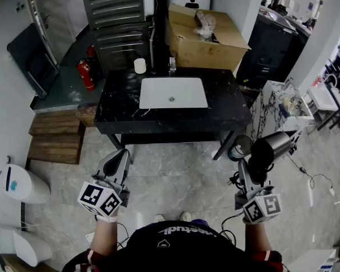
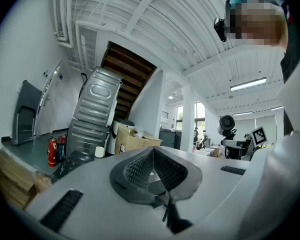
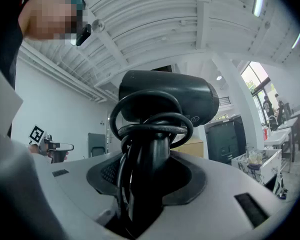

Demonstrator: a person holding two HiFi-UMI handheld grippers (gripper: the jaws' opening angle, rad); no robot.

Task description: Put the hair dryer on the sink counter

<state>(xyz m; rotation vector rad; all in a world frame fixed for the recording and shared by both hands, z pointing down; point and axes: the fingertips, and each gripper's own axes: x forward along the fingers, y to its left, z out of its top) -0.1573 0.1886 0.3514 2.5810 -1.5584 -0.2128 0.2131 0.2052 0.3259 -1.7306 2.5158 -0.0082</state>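
A black hair dryer [image 1: 264, 149] with its cord wound round the handle stands upright in my right gripper [image 1: 247, 177], whose jaws are shut on the handle. Seen in the right gripper view, the hair dryer [image 3: 165, 101] fills the middle, with the cord looped over its handle between the pads. My left gripper [image 1: 115, 169] is shut and holds nothing; its pads [image 2: 152, 169] meet in the left gripper view. The black marble sink counter [image 1: 119, 103] with a white basin [image 1: 173, 92] stands ahead, past both grippers.
A white cup [image 1: 139, 66] and a tap [image 1: 172, 64] stand at the counter's back edge. A cardboard box [image 1: 207, 35] sits behind it. A red fire extinguisher [image 1: 86, 74] is at the left, wooden steps [image 1: 54, 137] beside it, and a marble side table [image 1: 280, 103] at the right.
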